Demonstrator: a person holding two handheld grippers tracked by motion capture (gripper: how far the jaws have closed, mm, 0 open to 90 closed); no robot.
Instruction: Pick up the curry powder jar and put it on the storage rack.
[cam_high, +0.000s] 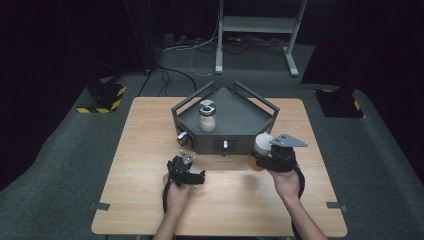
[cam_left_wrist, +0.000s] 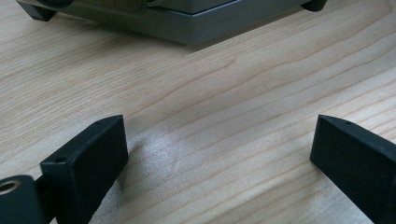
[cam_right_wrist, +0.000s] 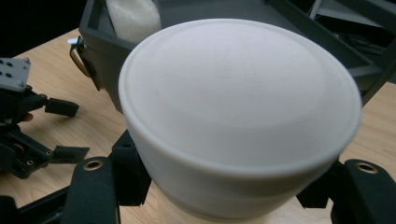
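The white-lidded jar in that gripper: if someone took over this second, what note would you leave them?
Right gripper: shut on the white-lidded jar, held just off the dark tray's front right corner.
Left gripper: open, holds nothing, low over the wooden table.
Done: a second jar stands inside the tray.
Left: probably setting the held jar into the tray too, then letting go.

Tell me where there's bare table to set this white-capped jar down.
Free: the wood between the left gripper and right gripper, in front of the grey tray; also the strip left of the tray and the near table edge. Inside the tray, the floor right of the standing jar is bare. Crowded: the tray's front-right corner, where the held jar sits.
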